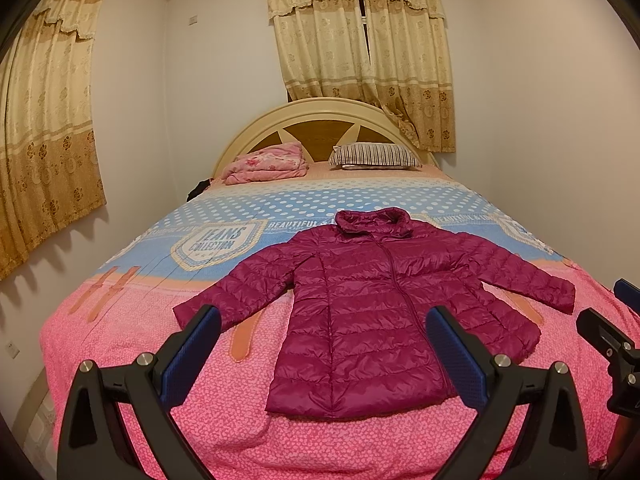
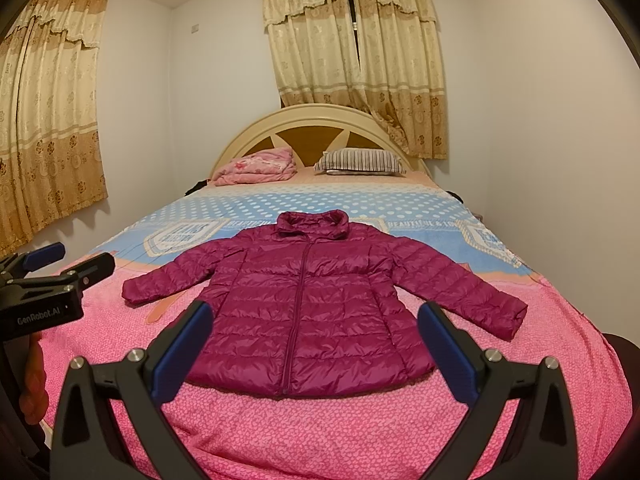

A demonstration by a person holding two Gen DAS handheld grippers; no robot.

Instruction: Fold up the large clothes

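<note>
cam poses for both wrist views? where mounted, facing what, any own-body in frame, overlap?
Left wrist: sits on the left gripper at the foot of the bed, facing the arched cream headboard; its own open fingers show, and the right gripper at the right edge.
Right wrist: sits on the right gripper, same heading, offset to the right; its own open fingers show, and the left gripper at the left edge.
Shared: the magenta quilted puffer jacket lying flat, zipped, sleeves spread, on the pink and blue bedspread; striped pillow; beige curtains.
</note>
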